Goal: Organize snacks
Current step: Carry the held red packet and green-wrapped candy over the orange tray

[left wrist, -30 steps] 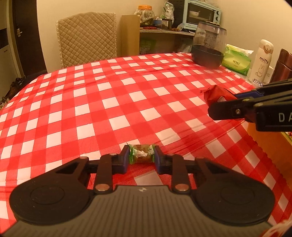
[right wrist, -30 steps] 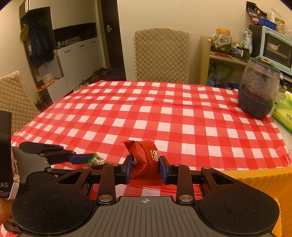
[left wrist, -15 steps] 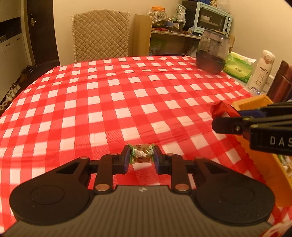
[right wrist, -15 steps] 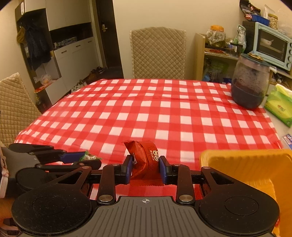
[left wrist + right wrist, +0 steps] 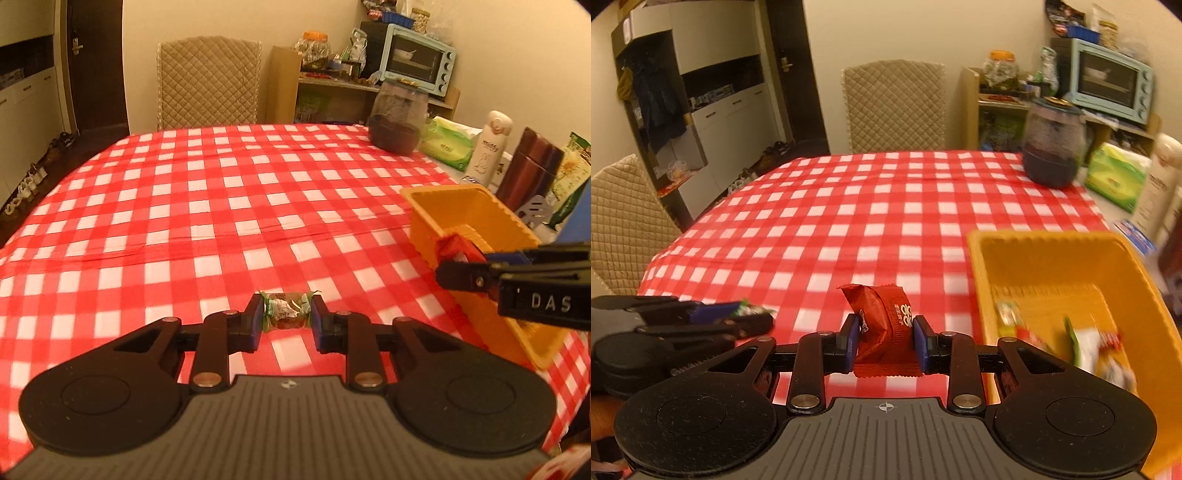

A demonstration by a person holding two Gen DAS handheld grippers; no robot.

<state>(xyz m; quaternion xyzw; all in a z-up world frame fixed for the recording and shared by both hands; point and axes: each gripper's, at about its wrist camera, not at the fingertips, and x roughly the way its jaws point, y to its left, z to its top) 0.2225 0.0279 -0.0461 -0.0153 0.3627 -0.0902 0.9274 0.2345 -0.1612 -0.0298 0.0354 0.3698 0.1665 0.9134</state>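
My left gripper (image 5: pixel 287 317) is shut on a small green-wrapped candy (image 5: pixel 287 313), held above the red checked tablecloth (image 5: pixel 221 206). My right gripper (image 5: pixel 885 334) is shut on a red snack packet (image 5: pixel 882 314), held above the cloth just left of the orange bin (image 5: pixel 1056 258). In the left wrist view the right gripper (image 5: pixel 458 266) and its red packet (image 5: pixel 452 245) hang over the near wall of the orange bin (image 5: pixel 436 199). The bin holds several wrapped snacks (image 5: pixel 1097 343). The left gripper (image 5: pixel 750 314) shows at the lower left of the right wrist view.
A dark glass jar (image 5: pixel 397 122), a green tissue pack (image 5: pixel 448 147), a white bottle (image 5: pixel 489 147) and a brown flask (image 5: pixel 528 166) stand along the table's far right. A quilted chair (image 5: pixel 208 81) is behind the table. A shelf with a toaster oven (image 5: pixel 417 59) stands at the wall.
Both grippers have swung right with their snacks still held. The orange bin has come into both views, and the right gripper now sits beside and partly over it.
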